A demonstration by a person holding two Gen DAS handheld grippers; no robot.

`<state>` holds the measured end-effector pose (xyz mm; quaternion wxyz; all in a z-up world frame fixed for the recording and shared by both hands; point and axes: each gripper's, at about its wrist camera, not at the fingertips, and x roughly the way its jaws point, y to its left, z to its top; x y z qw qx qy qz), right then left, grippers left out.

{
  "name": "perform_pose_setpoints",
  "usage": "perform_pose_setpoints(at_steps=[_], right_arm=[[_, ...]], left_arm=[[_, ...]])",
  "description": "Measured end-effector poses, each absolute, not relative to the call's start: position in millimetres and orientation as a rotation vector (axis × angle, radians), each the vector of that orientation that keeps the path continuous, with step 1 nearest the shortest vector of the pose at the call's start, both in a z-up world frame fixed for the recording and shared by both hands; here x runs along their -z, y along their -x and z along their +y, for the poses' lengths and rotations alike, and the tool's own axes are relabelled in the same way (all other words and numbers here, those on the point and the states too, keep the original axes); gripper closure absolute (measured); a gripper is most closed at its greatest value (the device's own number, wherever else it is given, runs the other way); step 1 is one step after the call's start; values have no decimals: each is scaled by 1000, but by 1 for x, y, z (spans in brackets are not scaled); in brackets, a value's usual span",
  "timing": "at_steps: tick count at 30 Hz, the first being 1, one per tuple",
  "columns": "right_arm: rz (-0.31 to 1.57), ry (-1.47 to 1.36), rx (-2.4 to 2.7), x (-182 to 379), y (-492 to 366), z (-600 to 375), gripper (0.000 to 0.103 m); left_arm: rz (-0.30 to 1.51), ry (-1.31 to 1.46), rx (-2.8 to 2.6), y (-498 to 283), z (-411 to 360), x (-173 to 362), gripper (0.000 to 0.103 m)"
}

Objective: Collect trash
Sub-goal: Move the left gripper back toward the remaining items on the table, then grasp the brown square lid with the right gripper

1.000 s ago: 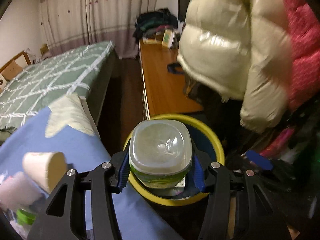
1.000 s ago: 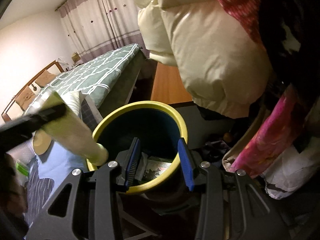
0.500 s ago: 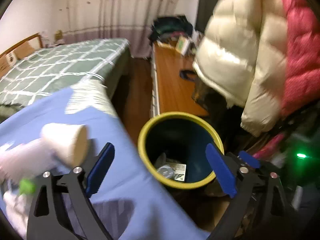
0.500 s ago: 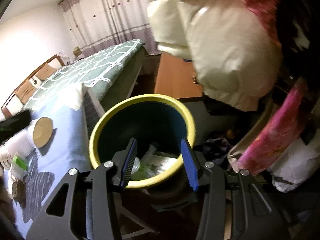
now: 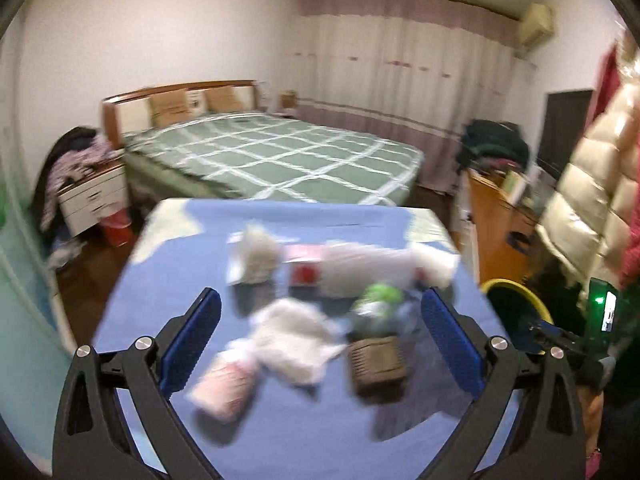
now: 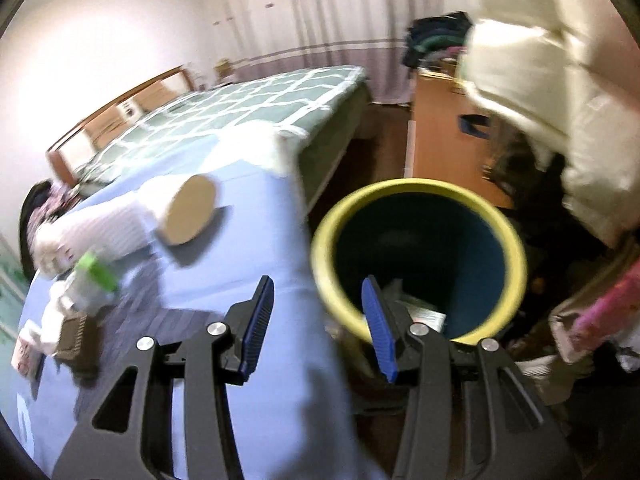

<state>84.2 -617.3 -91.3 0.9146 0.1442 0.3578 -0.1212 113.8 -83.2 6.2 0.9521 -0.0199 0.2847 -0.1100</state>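
Observation:
My left gripper (image 5: pixel 320 300) hangs over the blue-clothed table (image 5: pixel 280 440), its jaws opening wide with nothing pressed between them. Below it lie blurred bits of trash: a crumpled white tissue (image 5: pixel 292 344), a pink packet (image 5: pixel 224 384), a brown box (image 5: pixel 378 360), a green-capped bottle (image 5: pixel 380 300) and a white paper cup on its side (image 5: pixel 368 268). The yellow-rimmed bin (image 6: pixel 420 188) stands off the table's right edge with trash (image 6: pixel 416 308) at its bottom. My right gripper (image 6: pixel 317 284) is open and holds nothing, straddling the table edge and the bin's rim.
A green checked bed (image 5: pixel 280 152) lies beyond the table. A wooden desk (image 6: pixel 440 136) with piled clothes is behind the bin. Puffy white and red jackets (image 6: pixel 540 80) hang above the bin on the right. A white nightstand (image 5: pixel 92 200) is at far left.
The left gripper let the green-and-clear container fall into the bin, opened wide and swung left over the table's trash. The right gripper shifted left from the bin to the table edge.

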Motion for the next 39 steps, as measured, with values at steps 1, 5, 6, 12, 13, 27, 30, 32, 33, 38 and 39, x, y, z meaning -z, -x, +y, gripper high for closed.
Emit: perform_pose_setpoints(at_steps=[1,5,6,12,13,27,30,32,33,38,39], right_arm=[[740,-284,222,91,-89,-603,59],[748,-223,116,87,-103,-546,59],[750,-210,91,87,-106,-532,59],[744,-144,-51,79,-115,-458,56],[743,-139,-68,78,-117,-447,53],[799,-54,-58,105,-144,-388,35],[801,-37,-69,106,-143,-381,34],[812,-26,-61,110,-144,-378,32],[822,-26,-61,112,-142,-378,32],[840,-26,-50,114,-143,-383,47],[839,-29,-54,114,-142,-384,47]], left_arm=[[584,52,207,-110,-69,-5,5],[592,79,168,-102,-32,2,5],[591,84,161,-101,-25,4,5],[590,98,164,-101,-18,7,5],[592,98,165,-100,-17,8,5],[624,133,164,-99,-6,20,5],[633,136,169,-99,-7,23,5],[634,134,165,-99,-8,24,5],[635,134,165,-100,-8,24,5],[639,139,164,-101,-7,27,5],[642,139,165,-101,-8,29,5]])
